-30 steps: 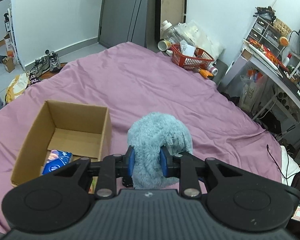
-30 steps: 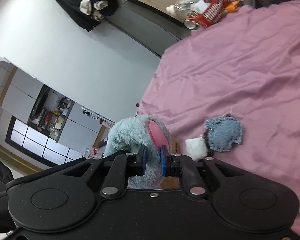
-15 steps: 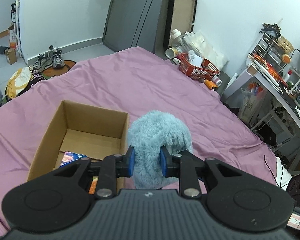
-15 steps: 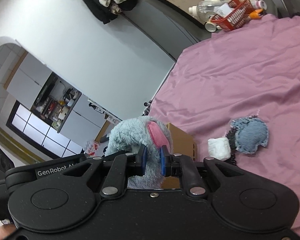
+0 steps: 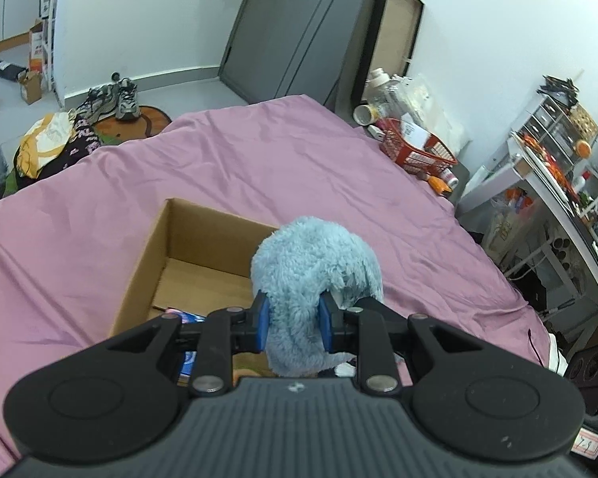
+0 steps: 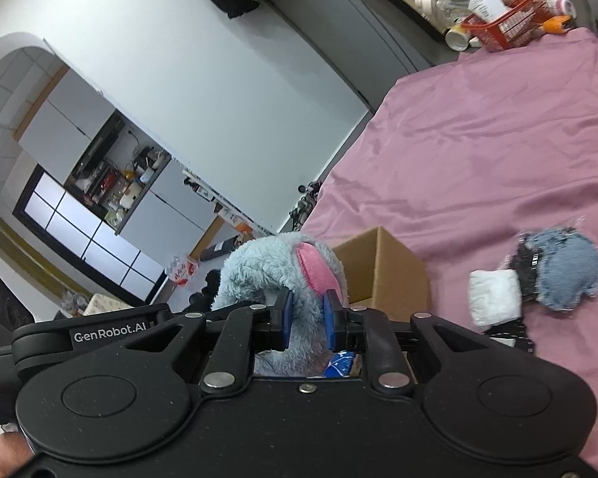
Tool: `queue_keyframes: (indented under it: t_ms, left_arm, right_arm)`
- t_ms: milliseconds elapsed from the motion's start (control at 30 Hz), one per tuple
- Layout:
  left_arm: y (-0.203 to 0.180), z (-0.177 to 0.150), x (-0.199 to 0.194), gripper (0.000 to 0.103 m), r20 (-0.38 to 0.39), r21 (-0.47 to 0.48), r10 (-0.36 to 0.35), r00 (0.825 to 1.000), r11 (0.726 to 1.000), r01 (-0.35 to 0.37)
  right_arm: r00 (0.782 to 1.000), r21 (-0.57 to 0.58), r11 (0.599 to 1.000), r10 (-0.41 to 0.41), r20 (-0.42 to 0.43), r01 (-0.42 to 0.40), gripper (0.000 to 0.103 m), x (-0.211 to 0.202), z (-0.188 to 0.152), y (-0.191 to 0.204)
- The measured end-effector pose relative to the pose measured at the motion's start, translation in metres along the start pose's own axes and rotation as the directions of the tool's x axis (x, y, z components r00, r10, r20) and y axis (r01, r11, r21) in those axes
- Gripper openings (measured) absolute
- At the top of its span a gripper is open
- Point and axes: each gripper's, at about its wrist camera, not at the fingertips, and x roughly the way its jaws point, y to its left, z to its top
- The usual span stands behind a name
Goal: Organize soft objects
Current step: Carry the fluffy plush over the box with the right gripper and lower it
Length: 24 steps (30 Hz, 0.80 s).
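Red basket (image 5: pixel 418 152) beyond pink bedsheet (image 5: pixel 259 175); sneakers (image 5: pixel 111 97) on floor; cluttered desk (image 5: pixel 554 183), contents unclear.

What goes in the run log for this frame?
plush toy held by both grippers | left gripper, right gripper shut | over cardboard box

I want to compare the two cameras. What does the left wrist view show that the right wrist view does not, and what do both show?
Only the left wrist view shows the shoes on the floor and the cluttered desk. Only the right wrist view shows the denim toy, the white roll beside it, and the plush toy's pink ear. Both show the blue plush toy clamped in each tool, the cardboard box, the pink bed sheet and the red basket.
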Motion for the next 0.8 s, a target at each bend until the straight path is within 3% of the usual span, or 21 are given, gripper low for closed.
queue_keyframes:
  t_ms: [333,567,800]
  left_arm:
    - [0.051,0.011,0.028,0.022,-0.061,-0.087,0.014,0.998,0.996,-0.020]
    - [0.067,0.015,0.046,0.022,-0.080,-0.110,0.031,0.996,0.993,-0.040]
    - [0.065,0.023,0.053,0.033,-0.050,-0.081,0.142,0.989,0.986,-0.145]
  right_arm:
    - [0.998,-0.014,0.999,-0.032,-0.051,0.031,0.020,0.027,-0.004,0.007]
    - [0.996,-0.014,0.998,-0.058,-0.073,0.057,0.020,0.033,-0.006,0.005]
    - [0.994,-0.012,0.998,-0.067,-0.085,0.066,0.021,0.032,-0.006,0.005]
